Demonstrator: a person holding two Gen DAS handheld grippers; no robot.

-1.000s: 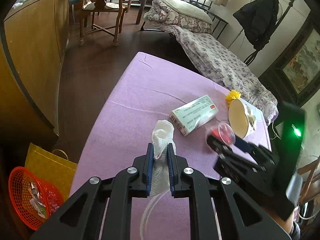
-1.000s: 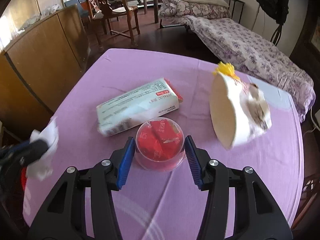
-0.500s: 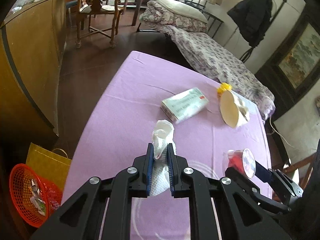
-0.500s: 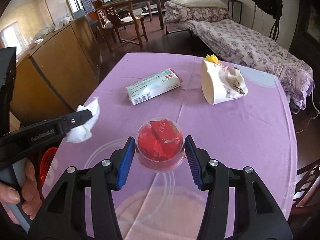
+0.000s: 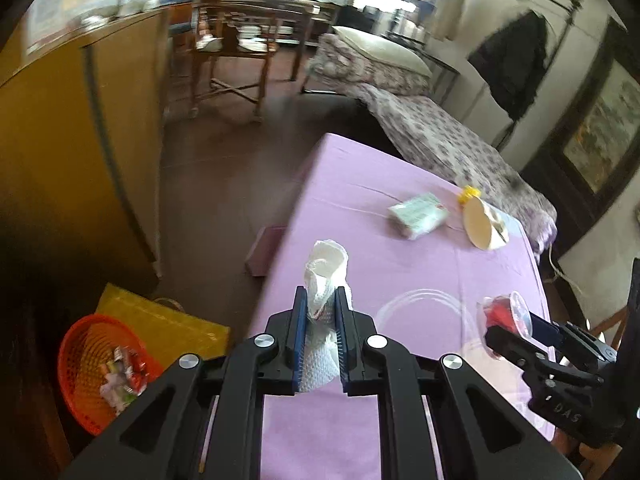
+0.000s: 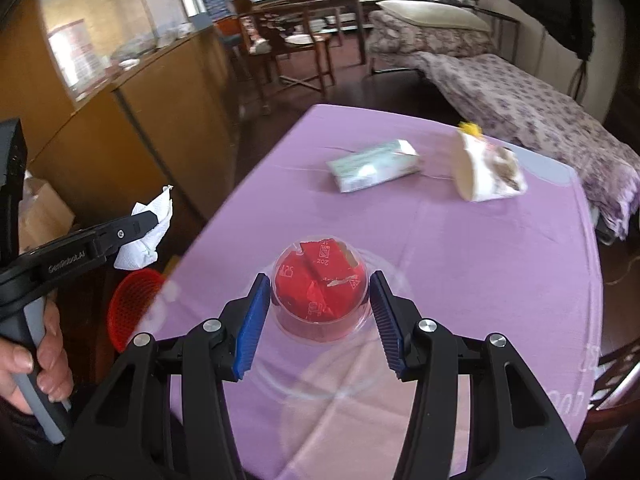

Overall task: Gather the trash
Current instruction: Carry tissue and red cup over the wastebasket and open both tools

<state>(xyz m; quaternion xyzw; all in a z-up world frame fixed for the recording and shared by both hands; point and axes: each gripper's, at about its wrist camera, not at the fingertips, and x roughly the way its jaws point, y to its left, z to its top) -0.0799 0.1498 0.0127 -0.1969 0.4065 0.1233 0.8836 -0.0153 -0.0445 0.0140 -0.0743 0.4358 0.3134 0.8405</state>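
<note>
My left gripper is shut on a crumpled white paper towel and holds it in the air over the table's left edge; it also shows in the right wrist view. My right gripper is shut on a clear plastic cup with red contents, held above the purple table; the cup also shows in the left wrist view. A pale green box and a tipped paper cup lie on the far part of the table. A red mesh trash basket stands on the floor at the left.
A yellow bag stands beside the basket. A wooden cabinet runs along the left. A chair and a bed stand beyond the table. A small purple block lies on the floor by the table.
Both grippers have pulled back and to the left from the table with their loads. The box and paper cup now look farther away, and the red basket is nearer to the left gripper.
</note>
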